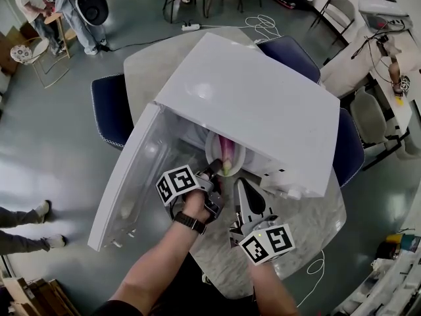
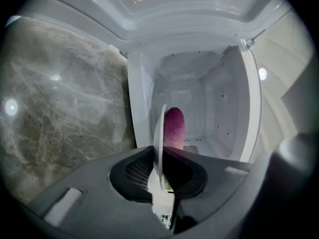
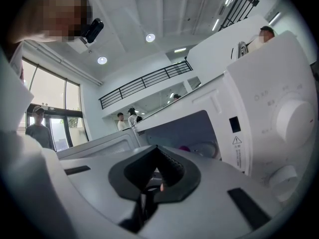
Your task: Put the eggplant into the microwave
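The white microwave (image 1: 250, 104) sits on the table with its door (image 1: 125, 183) swung open to the left. My left gripper (image 1: 212, 176) is at the cavity mouth, shut on the rim of a white plate (image 1: 223, 151) that carries the purple eggplant (image 1: 227, 155). In the left gripper view the plate (image 2: 158, 148) shows edge-on between the jaws of the left gripper (image 2: 162, 183), with the eggplant (image 2: 174, 128) just inside the white cavity (image 2: 199, 103). My right gripper (image 1: 245, 203) hangs shut and empty in front of the microwave, just right of the plate. The right gripper (image 3: 155, 176) points at the opening.
The microwave's control panel with its knobs (image 3: 294, 118) stands to the right of the opening. The marble table (image 1: 302, 229) has dark blue chairs at its left (image 1: 108, 110) and right (image 1: 348, 147). People (image 1: 72, 12) stand far back left.
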